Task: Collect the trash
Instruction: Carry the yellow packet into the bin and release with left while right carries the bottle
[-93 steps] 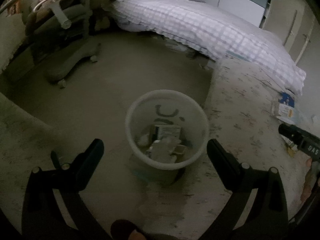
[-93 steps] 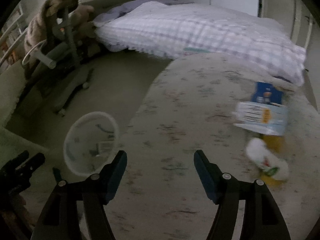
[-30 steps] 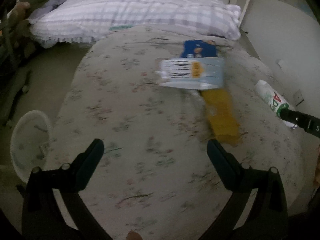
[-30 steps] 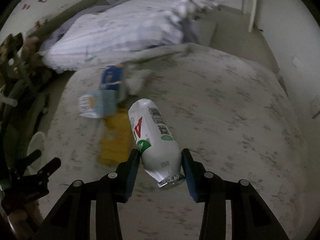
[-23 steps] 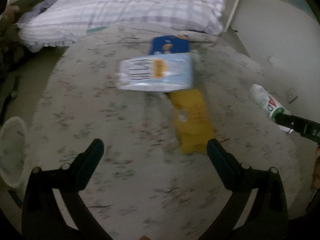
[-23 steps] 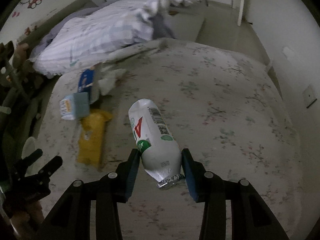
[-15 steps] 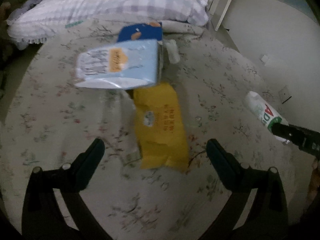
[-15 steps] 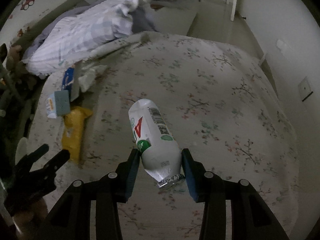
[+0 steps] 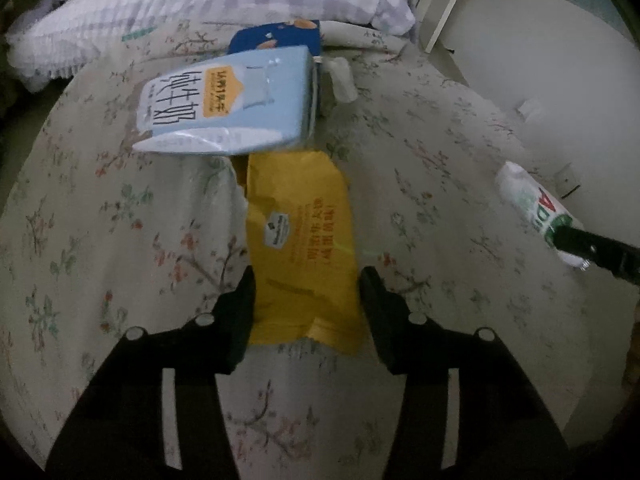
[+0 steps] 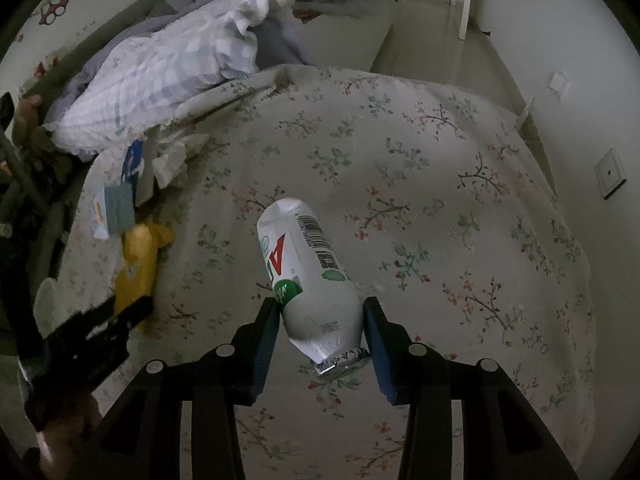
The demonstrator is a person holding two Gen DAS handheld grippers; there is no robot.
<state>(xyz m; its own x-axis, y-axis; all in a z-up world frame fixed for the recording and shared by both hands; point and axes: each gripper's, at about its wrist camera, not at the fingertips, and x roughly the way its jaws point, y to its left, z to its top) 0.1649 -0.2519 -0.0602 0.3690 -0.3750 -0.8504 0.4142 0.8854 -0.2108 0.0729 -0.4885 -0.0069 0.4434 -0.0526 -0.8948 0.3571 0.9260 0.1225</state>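
Indoors, a floral bedspread [image 9: 120, 240] covers a bed in a dim bedroom. Right gripper [image 10: 320, 320] pinches a white bottle [image 10: 308, 268], base pointing away; left gripper [image 9: 306, 296] straddles a yellow packet [image 9: 300, 240] lying lengthwise between its spread fingers.

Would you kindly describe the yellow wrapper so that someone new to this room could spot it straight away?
Start at the bed with the floral sheet, and find the pale blue milk carton lying below the checked duvet. The yellow wrapper lies flat just in front of that carton, its near end between the fingers of the left gripper. It is the only yellow, flat piece there.
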